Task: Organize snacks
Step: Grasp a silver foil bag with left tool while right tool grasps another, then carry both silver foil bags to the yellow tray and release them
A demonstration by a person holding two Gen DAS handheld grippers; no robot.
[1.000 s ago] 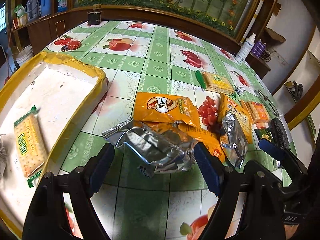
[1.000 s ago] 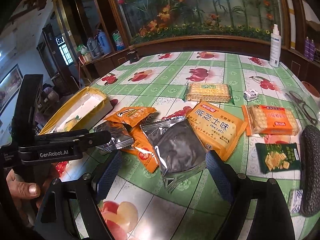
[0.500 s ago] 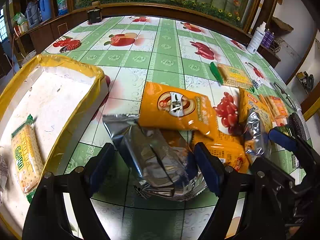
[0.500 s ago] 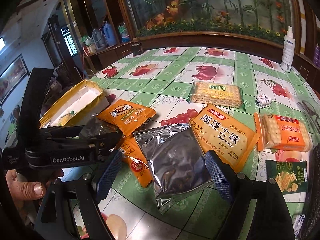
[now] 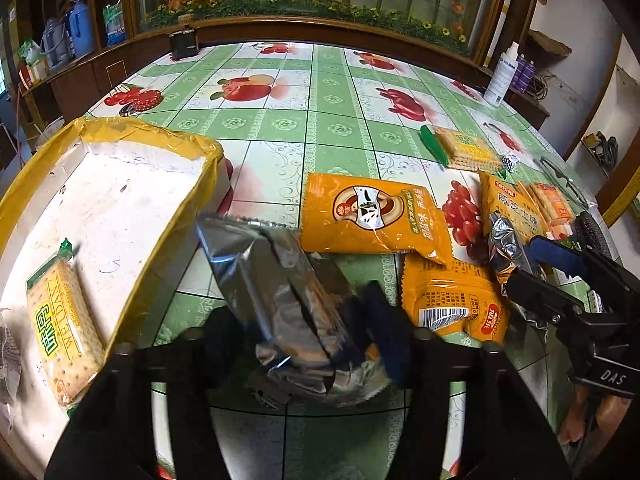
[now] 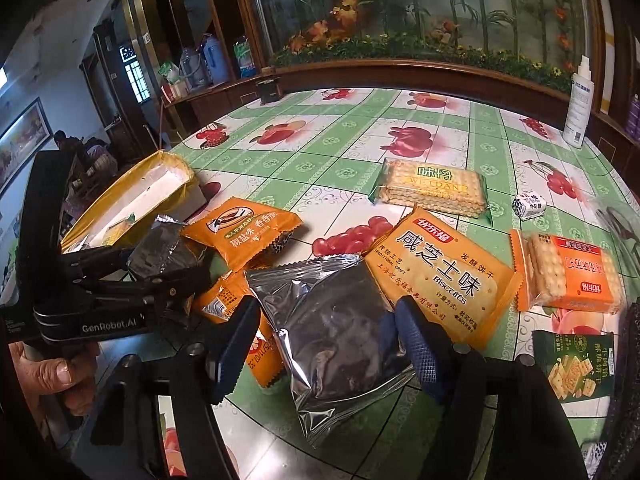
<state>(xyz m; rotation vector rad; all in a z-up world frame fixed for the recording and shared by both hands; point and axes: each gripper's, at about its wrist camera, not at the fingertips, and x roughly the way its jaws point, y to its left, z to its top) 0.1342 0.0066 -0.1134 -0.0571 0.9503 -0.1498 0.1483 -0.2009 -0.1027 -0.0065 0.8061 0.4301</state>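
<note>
Silver foil packet [image 5: 280,296] between the just-closing left claw [image 5: 304,332] pads.

Snacks, placed relative to the yellow-rimmed tray [image 5: 132,216]:
- cracker pack [image 5: 64,332], green-edged, flat inside.
- silver foil packet [image 5: 280,300], crumpled, just beside its near corner.
- orange packet [image 5: 372,216], flat, beyond.
- second silver packet [image 6: 340,332], farther right.
- orange biscuit bag [image 6: 436,276], farthest.

silver packet [image 5: 280,292] — green fruit-print tablecloth [image 5: 320,120]
</note>
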